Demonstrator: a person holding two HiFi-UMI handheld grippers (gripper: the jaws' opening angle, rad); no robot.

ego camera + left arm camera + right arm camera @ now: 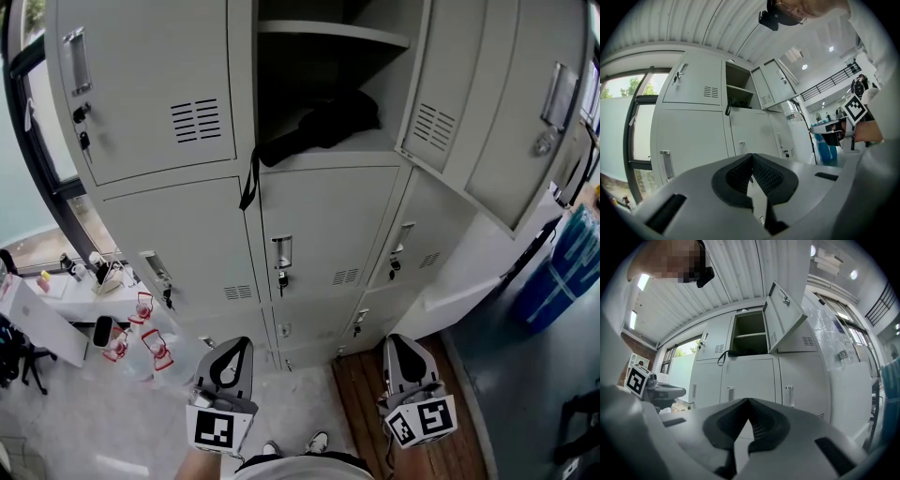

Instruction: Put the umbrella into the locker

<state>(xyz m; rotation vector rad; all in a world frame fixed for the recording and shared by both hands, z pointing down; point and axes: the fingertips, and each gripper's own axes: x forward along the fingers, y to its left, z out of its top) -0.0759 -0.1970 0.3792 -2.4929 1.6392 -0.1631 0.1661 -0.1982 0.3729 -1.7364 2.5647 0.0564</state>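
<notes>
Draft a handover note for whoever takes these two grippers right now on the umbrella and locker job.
Left gripper: jaws shut, empty, held low in front of the lockers.
Right gripper: jaws shut, empty, level with the left one.
Umbrella: black, lying inside the open locker compartment, with its strap hanging over the front edge.
Done: the umbrella appears to be in the locker.
Left: the door stands open. Probably tuck the strap in and close it, if that is wanted.

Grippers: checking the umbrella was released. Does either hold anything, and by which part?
Nothing is held. The left gripper and right gripper are shut and empty; the umbrella lies in the locker.
</notes>
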